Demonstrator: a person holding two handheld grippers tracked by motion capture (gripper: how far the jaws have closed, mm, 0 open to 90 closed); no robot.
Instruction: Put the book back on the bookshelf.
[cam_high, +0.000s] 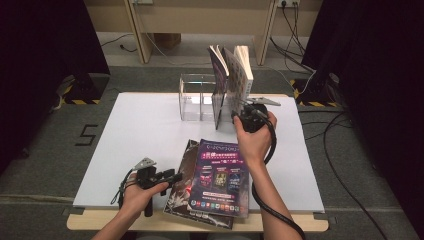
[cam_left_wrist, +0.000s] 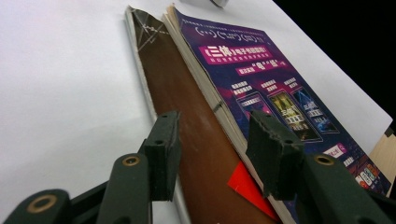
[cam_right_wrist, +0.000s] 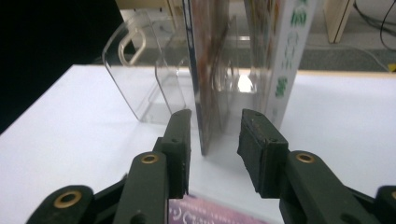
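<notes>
High view showed us at the table with two books (cam_high: 231, 82) already standing in the clear rack (cam_high: 192, 97) at the far side, and two more lying flat near the front edge: a purple book (cam_high: 221, 177) stacked on a brown book (cam_high: 181, 172).

Our right gripper (cam_high: 243, 111) stood at the upright books. In the right gripper view its jaws were parted, with the near edge of one standing book (cam_right_wrist: 208, 84) between our fingers (cam_right_wrist: 180, 140); the pads seemed clear of the cover on both sides, though the close angle made that hard to judge. So we took it as holding nothing.

Our left gripper (cam_high: 167, 177) rested low beside the flat stack. In the left gripper view its jaws were wide apart and empty, the brown book (cam_left_wrist: 187, 107) lying between and just past our fingers (cam_left_wrist: 163, 149), the purple book (cam_left_wrist: 275, 93) beyond the far pad.

We judged the shelving about half done: two books stood, two remained to be lifted into the rack.
</notes>
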